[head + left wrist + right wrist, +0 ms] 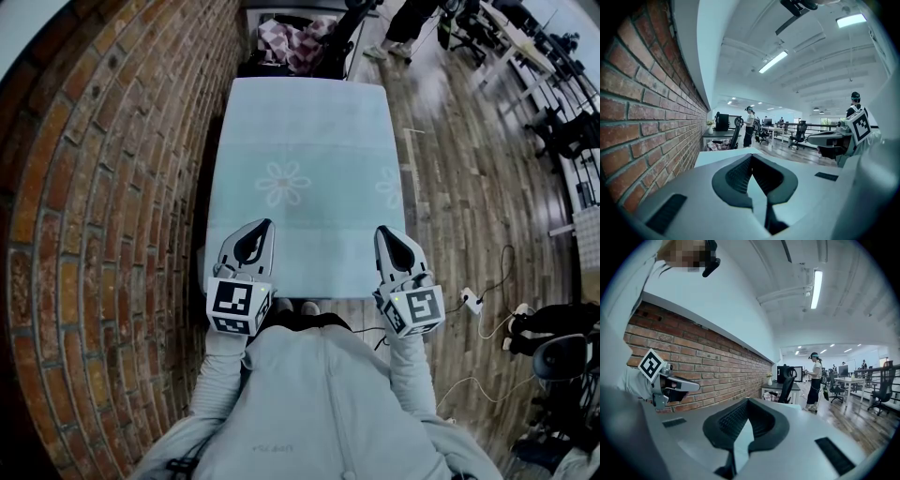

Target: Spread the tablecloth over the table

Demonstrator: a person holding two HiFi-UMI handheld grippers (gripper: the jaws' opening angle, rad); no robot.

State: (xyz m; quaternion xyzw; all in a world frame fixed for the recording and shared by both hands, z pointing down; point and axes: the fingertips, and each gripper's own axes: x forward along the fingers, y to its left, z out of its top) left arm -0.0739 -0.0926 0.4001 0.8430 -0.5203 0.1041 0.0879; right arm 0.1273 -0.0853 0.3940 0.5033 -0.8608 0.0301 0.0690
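Note:
A pale blue tablecloth (309, 141) with a flower print lies flat over the long table and hangs a little past its near edge. My left gripper (269, 223) hovers over the cloth's near left corner, jaws shut, tips meeting (752, 155). My right gripper (380, 230) is level with it over the near right corner, also shut (747, 400). I see no fold of cloth pinched in either one. The pale cloth (719, 157) shows beside and behind the left jaws.
A brick wall (112, 187) runs along the table's left side. A chair with checked fabric (291, 42) stands at the far end. Wooden floor (459, 187) lies to the right, with cables (487, 319), office chairs (562, 131) and a standing person (408, 23).

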